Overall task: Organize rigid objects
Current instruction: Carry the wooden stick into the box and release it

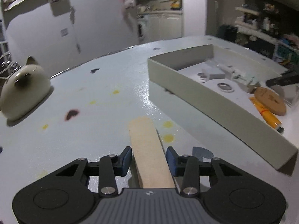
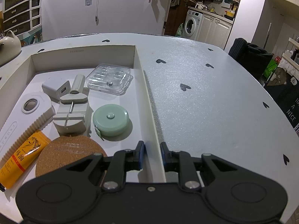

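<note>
Between left fingers point(image 1: 125, 160), pale flat wooden stick point(image 1: 147, 149)

One box point(image 2: 147, 93), one wooden stick point(image 1: 149, 153), seven items inside the box

A wide stretch of bare tabletop point(image 2: 205, 100) lies open to the right of the shallow box point(image 2: 147, 97), with nothing standing on it. Inside the box, a tape measure point(image 2: 111, 119), cork coaster point(image 2: 71, 155), orange tube point(image 2: 22, 156), clear case point(image 2: 110, 80) and charger point(image 2: 56, 90) crowd the floor. On the box's other side, a cat-shaped teapot point(image 1: 24, 91) stands well apart across open tabletop.
</note>
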